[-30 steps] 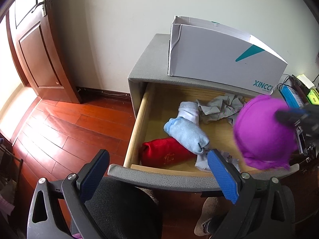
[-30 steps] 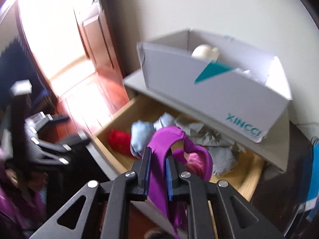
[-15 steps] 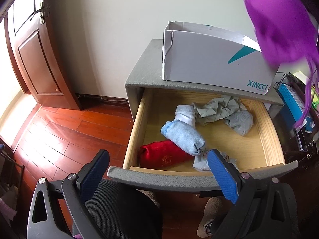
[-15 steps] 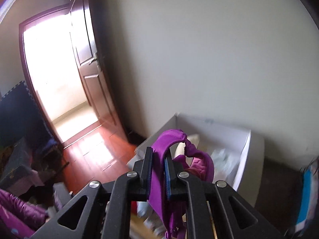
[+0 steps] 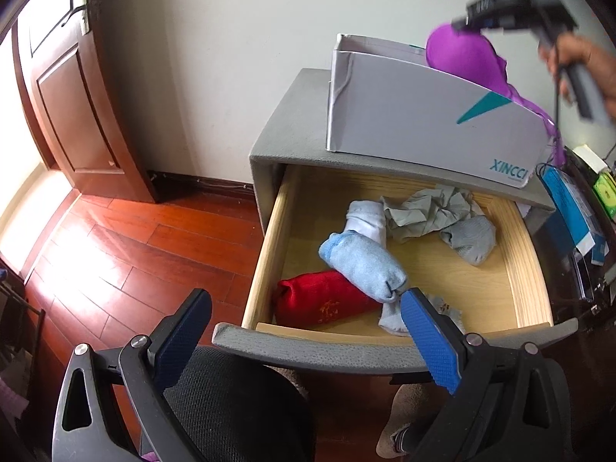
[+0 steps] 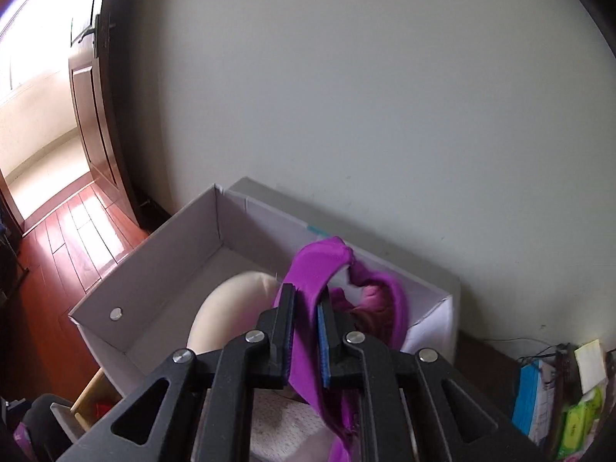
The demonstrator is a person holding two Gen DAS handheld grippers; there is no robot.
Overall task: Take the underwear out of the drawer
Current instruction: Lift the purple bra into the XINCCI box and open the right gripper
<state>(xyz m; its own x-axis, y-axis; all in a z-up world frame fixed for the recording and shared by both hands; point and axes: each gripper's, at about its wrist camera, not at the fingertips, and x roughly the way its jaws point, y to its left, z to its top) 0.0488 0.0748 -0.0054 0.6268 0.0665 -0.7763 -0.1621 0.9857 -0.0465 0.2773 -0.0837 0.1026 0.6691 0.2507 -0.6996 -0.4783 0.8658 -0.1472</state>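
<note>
Right gripper (image 6: 306, 333) pinches bra (image 6: 308, 269) above box (image 6: 154, 269); dangling strap may snag rim; left gripper (image 5: 308, 338) wide, empty.

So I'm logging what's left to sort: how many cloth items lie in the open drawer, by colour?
Red: 1
Light blue: 1
White: 1
Grey: 2
Pale, partly hidden behind the left gripper's fingers: 1
Total: 6

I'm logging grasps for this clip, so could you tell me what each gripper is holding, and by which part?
The right gripper pinches the purple bra by a fold at its upper edge, above the white box. The left gripper holds nothing.
</note>
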